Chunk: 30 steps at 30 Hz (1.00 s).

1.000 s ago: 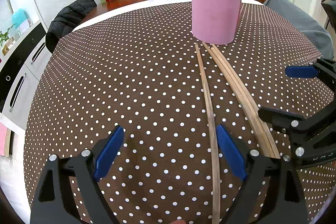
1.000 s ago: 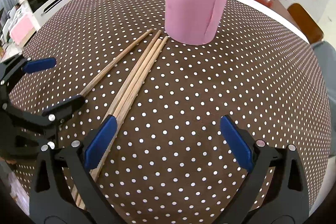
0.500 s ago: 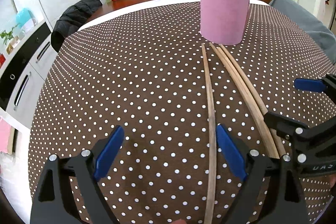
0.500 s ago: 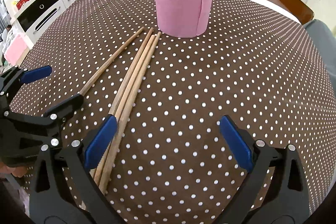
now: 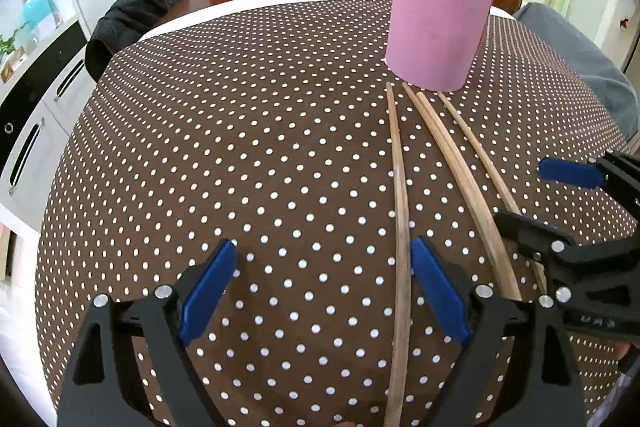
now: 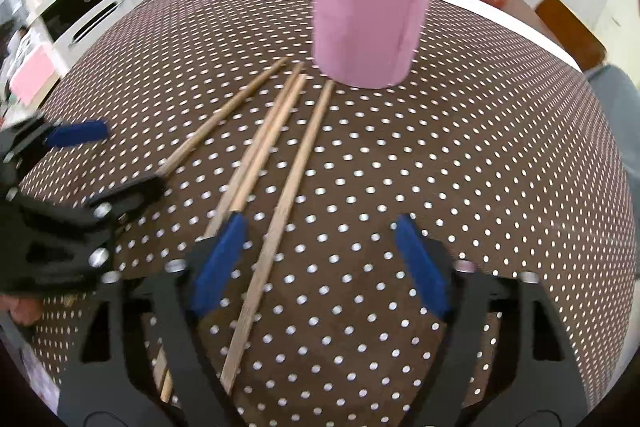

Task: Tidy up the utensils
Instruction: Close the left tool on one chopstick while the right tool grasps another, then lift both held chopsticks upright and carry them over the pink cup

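Both grippers are held open and empty, low over the dotted tablecloth [image 5: 224, 155]. One chopstick [image 5: 400, 227] is framed between the left gripper [image 5: 322, 283] pads; another chopstick [image 6: 288, 187] is framed by the right gripper [image 6: 320, 259]. A touching pair [image 6: 260, 155] lies between them. All long axes run away toward the upright pink holder [image 6: 372, 7]. Bare cloth is seen left of the sticks, up to the white table edge [image 5: 248, 1].

Both wrist views look low and close across the tablecloth [image 5: 280, 147], sharing the pink holder [image 6: 372, 7].
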Tool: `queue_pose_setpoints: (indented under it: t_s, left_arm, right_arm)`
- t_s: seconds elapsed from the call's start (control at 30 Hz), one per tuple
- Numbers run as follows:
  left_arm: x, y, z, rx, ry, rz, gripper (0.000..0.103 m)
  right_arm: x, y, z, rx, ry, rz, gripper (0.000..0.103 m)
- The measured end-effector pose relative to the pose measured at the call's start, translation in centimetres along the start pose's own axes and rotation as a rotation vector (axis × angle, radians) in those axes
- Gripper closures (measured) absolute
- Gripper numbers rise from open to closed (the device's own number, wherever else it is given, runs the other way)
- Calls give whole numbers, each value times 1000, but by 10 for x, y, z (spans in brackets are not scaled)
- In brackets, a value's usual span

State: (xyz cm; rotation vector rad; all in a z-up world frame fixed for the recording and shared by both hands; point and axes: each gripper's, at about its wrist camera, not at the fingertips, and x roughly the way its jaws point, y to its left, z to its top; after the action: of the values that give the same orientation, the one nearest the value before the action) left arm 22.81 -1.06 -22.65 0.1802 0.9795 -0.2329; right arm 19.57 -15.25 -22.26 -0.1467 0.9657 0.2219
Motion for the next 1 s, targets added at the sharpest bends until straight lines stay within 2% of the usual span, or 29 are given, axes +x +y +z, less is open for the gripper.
queue_pose_setpoints:
  t_s: [0.17,0.23,0.27,0.3,0.33,0.4,0.43,0.5,0.6,0.73,1.0]
  left_arm:
    - [11,-9,25,90,76,-9,15]
    - [19,-10,38,108,111,-34,15]
    - [22,-10,42,115,121,-46,18]
    - [24,-10,48,115,133,-95,29]
    - [24,-9,52,119,131,-94,36]
    - [20,-10,56,122,121,-92,89]
    - [19,-11,56,120,121,-97,95]
    - [16,-10,50,102,97,-101,97]
    - [6,-3,37,41,72,-122,97]
    - [-14,4,24,-38,-9,-128,97]
    - [-76,-2,35,-107,-269,-138,97]
  right_arm:
    - [4,-2,6,9,8,14,48]
    - [6,-2,8,1,5,16,60]
    - [7,0,11,-16,8,28,72]
    - [7,4,13,-30,10,32,79]
    - [7,6,13,-50,14,38,83]
    - [5,11,12,-79,19,50,92]
    - [5,11,10,-83,20,58,93]
    - [2,4,5,-59,13,101,97]
    - [-4,-8,-7,-22,-19,169,97]
    - [-16,-23,-19,33,-83,224,97]
    - [-68,-54,-26,114,-328,313,97]
